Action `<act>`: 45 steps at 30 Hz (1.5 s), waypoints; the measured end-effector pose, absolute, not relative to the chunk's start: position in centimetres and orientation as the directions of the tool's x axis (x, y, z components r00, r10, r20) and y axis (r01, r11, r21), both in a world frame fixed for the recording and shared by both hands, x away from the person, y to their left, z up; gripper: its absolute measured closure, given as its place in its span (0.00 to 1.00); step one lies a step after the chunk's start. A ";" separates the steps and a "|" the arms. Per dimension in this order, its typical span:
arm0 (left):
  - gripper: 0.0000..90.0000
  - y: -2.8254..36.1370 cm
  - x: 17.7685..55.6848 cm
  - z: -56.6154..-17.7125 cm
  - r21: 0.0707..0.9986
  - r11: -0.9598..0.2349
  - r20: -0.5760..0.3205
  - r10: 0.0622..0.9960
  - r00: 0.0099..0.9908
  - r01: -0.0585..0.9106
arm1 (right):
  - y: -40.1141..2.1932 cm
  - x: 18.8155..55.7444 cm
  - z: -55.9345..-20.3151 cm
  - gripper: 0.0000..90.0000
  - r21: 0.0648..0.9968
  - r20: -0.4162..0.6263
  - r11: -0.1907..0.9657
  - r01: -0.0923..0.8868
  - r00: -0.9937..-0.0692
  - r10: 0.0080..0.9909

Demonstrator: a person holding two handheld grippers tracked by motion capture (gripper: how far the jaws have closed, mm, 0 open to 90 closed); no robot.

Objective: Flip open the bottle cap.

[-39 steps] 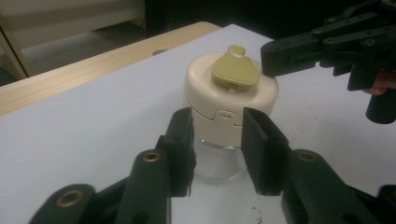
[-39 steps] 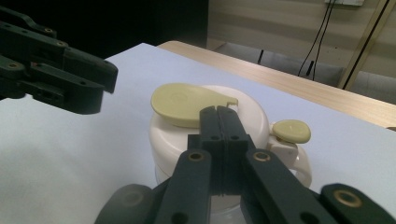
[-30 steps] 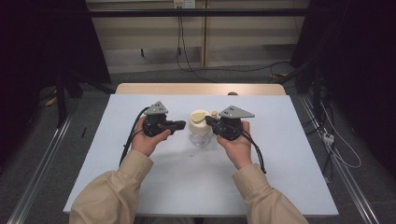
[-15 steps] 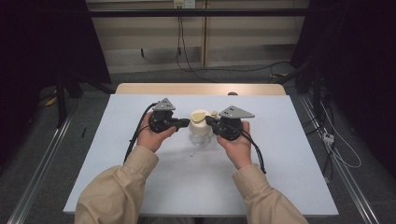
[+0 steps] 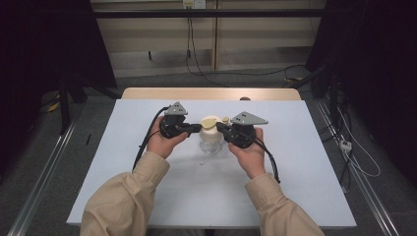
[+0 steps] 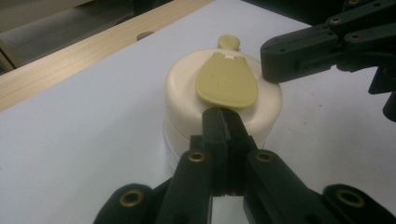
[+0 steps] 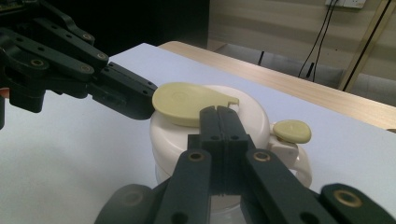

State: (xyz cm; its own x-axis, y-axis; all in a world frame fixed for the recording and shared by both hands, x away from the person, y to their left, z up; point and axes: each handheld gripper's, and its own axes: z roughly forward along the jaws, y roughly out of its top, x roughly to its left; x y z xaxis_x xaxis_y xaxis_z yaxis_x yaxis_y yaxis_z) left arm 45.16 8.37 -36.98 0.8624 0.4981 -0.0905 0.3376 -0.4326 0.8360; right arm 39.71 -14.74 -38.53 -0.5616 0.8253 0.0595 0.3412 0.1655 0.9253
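Centrally in the high view, we see a cream container (image 5: 210, 140) standing upright on the white table (image 5: 305, 162), slightly above the middle of the frame. A cream lid (image 5: 210, 129) caps it, and a yellow-green flap (image 5: 210, 120) lies on top of that lid. A small round yellow-green cap (image 5: 225, 119) sits just beside the lid at its upper right.

We hold the left gripper (image 5: 196, 128) at the left of the container and the right gripper (image 5: 219, 127) at its right; both point inward toward the lid from opposite sides. The person's hands grip the gripper bodies, and tan sleeves (image 5: 123, 196) enter from the bottom edge.

In the left gripper view, the left gripper (image 6: 223, 122) has its jaws clenched flat against each other with nothing between them. Their tip meets the near edge of the lid (image 6: 187, 88), directly below the rounded end of the flap (image 6: 226, 81). The other gripper reaches in from the upper right of that frame, its tip at the far rim of the lid.

In the right gripper view, the right gripper (image 7: 218, 114) likewise has its jaws pressed together and empty. Their tip lies at the narrow, hinged end of the flap (image 7: 187, 100), above the lid (image 7: 252, 121). The small cap (image 7: 292, 130) sits to the right of the jaws. The other gripper enters from the upper left, its tip touching the wide end of the flap.
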 end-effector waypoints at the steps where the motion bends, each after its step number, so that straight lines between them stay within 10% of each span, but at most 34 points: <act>1: 1.00 8.3 45.2 -36.9 0.836 -0.436 -0.083 0.498 0.863 0.332 | -14.7 39.7 -38.5 1.00 0.925 0.059 0.166 0.341 -0.562 0.825; 45: 1.00 6.7 45.8 -35.0 0.848 -0.420 -0.086 0.495 0.865 0.325 | -14.8 39.6 -38.6 1.00 0.928 0.059 0.162 0.335 -0.563 0.824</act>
